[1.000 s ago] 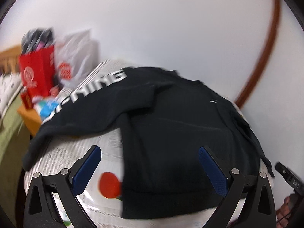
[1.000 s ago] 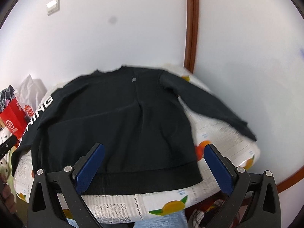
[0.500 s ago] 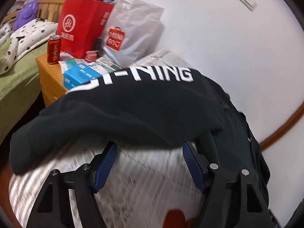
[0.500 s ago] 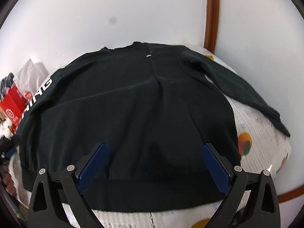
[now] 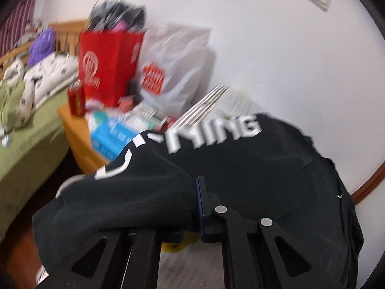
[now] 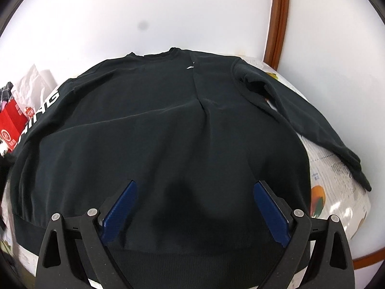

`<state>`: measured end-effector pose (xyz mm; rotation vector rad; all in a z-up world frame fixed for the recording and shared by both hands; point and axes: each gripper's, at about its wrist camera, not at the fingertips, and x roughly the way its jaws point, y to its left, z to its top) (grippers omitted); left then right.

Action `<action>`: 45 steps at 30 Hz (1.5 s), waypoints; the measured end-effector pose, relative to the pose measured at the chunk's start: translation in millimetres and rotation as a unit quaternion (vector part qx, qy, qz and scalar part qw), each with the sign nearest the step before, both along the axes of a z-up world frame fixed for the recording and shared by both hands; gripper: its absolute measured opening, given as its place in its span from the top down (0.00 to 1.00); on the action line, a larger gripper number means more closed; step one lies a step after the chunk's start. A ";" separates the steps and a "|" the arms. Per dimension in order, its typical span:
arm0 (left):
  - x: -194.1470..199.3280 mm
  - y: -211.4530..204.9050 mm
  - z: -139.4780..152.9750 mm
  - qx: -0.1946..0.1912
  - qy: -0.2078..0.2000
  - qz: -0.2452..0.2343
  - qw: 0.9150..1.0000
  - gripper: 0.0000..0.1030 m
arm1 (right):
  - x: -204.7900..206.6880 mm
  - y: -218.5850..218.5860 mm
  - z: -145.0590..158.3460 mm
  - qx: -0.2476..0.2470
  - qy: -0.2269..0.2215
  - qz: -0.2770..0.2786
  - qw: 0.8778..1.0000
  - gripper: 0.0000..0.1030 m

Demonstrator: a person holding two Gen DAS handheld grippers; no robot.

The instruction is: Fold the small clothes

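The left gripper (image 5: 196,207) is pinching the lettered sleeve (image 5: 134,192) of the black sweatshirt (image 6: 168,130), its jaws closed on the cloth, which is draping over and left of the fingers. The right gripper (image 6: 195,207) is hovering with its fingers (image 6: 120,207) spread wide over the sweatshirt's hem, nothing gripped between them. Beyond both, the sweatshirt is lying spread on the printed tablecloth (image 6: 336,175), with a red bag (image 5: 108,65) further left.

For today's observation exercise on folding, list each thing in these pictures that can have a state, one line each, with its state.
Black sweatshirt: spread flat on the table, unfolded.
Lettered sleeve: lifted, bunched, pinched.
Plain sleeve: stretched out flat.
Left tool: shut on the lettered sleeve.
Right tool: open above the hem, holding nothing.
Red bag: upright, stuffed.
Red can: standing upright.
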<state>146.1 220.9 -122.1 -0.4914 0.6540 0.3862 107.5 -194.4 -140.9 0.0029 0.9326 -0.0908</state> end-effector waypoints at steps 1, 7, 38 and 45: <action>4.1 -8.2 15.0 0.016 -0.012 -0.008 1.000 0.93 | -0.1 -1.7 0.9 0.001 -0.002 0.001 1.000 0.07; 43.7 -70.9 78.7 0.062 -0.059 -0.080 0.993 0.93 | 5.9 -22.1 14.1 -0.007 -0.026 0.007 1.000 0.07; 134.4 -301.5 58.3 0.079 -0.015 -0.365 0.928 0.31 | 22.7 -76.4 28.9 -0.045 -0.034 -0.009 0.998 0.07; 129.6 -192.7 45.9 0.135 0.018 -0.235 0.962 0.27 | 68.5 -6.0 48.5 -0.037 -0.049 0.062 0.996 0.27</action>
